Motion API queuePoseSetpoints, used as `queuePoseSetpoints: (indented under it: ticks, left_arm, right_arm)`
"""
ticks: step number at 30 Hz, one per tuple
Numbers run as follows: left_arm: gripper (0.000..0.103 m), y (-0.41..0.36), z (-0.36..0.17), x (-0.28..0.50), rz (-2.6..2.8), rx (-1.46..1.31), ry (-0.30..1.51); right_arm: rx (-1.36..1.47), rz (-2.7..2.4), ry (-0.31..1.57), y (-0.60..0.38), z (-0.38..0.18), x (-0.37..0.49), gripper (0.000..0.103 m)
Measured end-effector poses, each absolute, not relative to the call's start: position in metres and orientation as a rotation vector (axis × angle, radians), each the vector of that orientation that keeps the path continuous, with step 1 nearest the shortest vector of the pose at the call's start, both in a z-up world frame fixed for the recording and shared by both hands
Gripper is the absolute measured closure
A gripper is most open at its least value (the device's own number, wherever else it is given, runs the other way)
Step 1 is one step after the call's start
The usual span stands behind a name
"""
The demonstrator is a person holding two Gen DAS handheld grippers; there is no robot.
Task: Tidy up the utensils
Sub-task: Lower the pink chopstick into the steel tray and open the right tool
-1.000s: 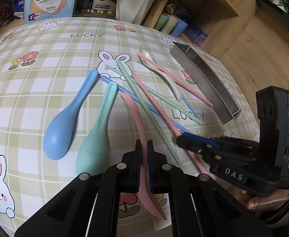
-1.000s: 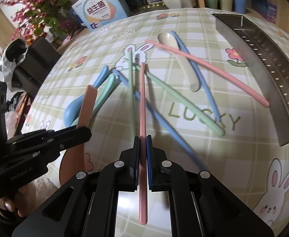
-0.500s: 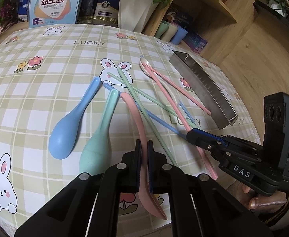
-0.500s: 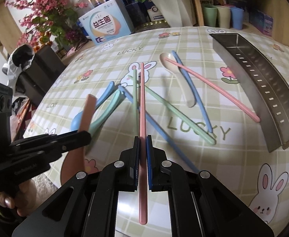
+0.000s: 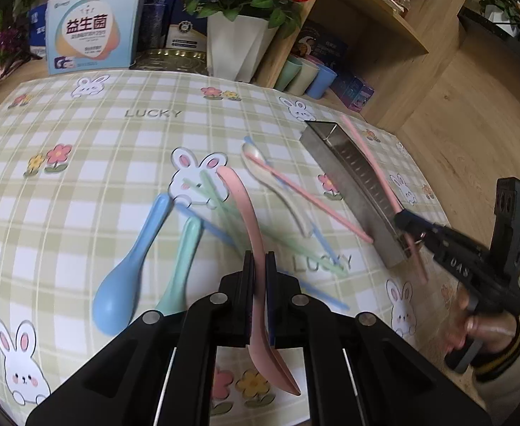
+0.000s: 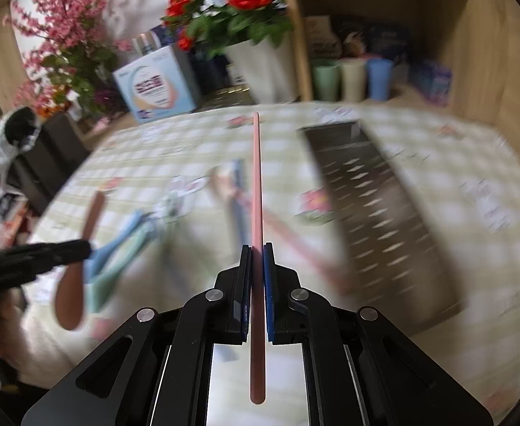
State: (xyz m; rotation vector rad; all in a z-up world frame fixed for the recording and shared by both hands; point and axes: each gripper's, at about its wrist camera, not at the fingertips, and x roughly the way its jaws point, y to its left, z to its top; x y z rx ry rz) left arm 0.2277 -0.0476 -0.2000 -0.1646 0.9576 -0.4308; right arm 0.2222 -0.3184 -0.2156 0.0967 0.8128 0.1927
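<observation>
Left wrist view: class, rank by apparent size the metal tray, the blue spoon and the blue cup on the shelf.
1. metal tray
2. blue spoon, though it lies nearer the camera
3. blue cup, farthest away, so its true size is unsure

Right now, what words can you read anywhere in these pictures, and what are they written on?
"LUCKY": printed on the checked tablecloth, at the far side and again near the metal tray.
"CKY": a cut-off word at the tablecloth's left edge.
"益生菌": big letters on the blue and white box.
"DAS": on the right gripper.
Smaller print on that box and the dark packages behind it: too small to read.
Right wrist view: too blurred to read.
</observation>
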Motion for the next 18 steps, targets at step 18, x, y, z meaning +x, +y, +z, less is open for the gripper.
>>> queuePoseSetpoints:
  ticks: [18]
  left_arm:
    - [0.097, -0.147, -0.191, 0.289, -0.472, -0.151, 1.015]
  right_arm:
    - [0.042, 0.159, 0.988, -0.383, -0.265, 0.298, 0.097]
